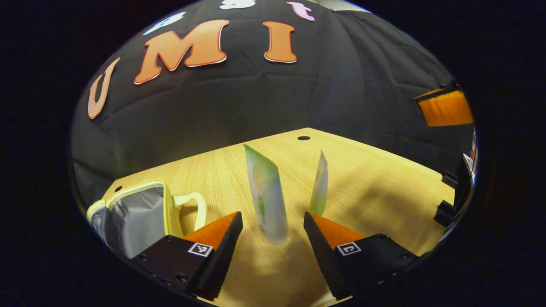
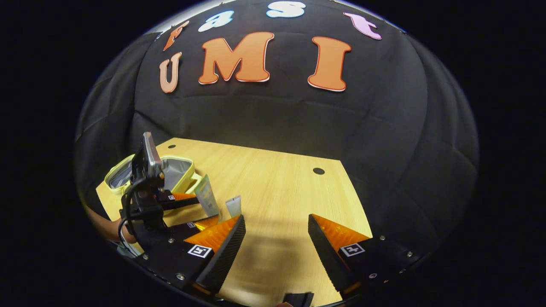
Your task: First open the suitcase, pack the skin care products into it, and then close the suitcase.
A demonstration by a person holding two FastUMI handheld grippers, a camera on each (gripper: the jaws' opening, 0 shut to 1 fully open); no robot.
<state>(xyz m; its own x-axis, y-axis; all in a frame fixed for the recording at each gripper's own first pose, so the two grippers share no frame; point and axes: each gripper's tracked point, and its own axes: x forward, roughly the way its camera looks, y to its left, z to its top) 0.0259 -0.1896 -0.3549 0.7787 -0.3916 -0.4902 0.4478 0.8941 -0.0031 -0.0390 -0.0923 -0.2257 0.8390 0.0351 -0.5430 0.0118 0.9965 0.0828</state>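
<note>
Left gripper (image 1: 273,221) hangs wide open around an upright green tube (image 1: 267,196), gripping nothing. Second tube (image 1: 319,187) stands behind it. Suitcase (image 1: 136,213) lies open at left, grey lining bare. Right gripper (image 2: 276,230) also gapes, nothing held.

No word, brand or number could be read. A square black-and-white coded marker (image 1: 200,249) was borne on each finger of the left gripper (image 1: 273,221), and like markers (image 2: 199,251) were seen on those of the right gripper (image 2: 276,221). Green and orange print on the nearer tube (image 1: 266,194) was blurred and could not be made out.
</note>
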